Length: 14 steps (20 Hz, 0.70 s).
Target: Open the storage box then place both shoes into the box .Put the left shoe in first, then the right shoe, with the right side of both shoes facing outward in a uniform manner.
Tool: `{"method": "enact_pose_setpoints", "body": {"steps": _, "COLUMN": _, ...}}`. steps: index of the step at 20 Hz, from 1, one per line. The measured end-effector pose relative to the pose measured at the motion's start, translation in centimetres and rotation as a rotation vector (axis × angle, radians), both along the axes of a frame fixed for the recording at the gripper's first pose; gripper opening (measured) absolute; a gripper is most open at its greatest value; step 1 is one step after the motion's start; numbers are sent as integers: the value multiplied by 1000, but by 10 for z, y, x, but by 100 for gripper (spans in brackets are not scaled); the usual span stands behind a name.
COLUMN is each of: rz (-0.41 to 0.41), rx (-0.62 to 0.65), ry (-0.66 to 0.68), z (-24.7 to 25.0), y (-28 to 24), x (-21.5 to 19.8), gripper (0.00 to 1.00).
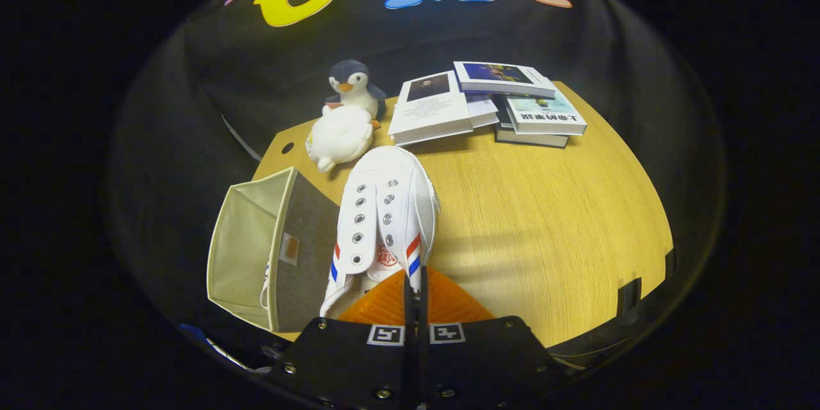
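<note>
A white canvas shoe (384,211) with red and blue side stripes hangs above the wooden table (544,224), toe pointing away from me. My gripper (415,282) is shut on the shoe's right side wall near the heel opening. To the left of the shoe stands the beige fabric storage box (269,250), open at the top. A bit of white, maybe another shoe, peeks at the box's inner edge. The held shoe is beside the box, above the table, not inside it.
A plush penguin (352,86) and a white plush toy (339,134) sit at the table's far side, beyond the shoe. Several books (487,102) lie stacked at the far right. The table's right edge has dark clamps (631,295).
</note>
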<state>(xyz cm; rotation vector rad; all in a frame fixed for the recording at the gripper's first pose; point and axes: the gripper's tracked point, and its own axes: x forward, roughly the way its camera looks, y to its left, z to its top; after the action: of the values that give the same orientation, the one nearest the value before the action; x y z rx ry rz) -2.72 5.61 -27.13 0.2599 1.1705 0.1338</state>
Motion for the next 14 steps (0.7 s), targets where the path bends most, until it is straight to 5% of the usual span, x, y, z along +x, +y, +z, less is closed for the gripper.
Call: {"method": "enact_pose_setpoints", "body": {"steps": 14, "rz": 116, "rx": 81, "ry": -51, "z": 46, "y": 129, "x": 18, "gripper": 0}}
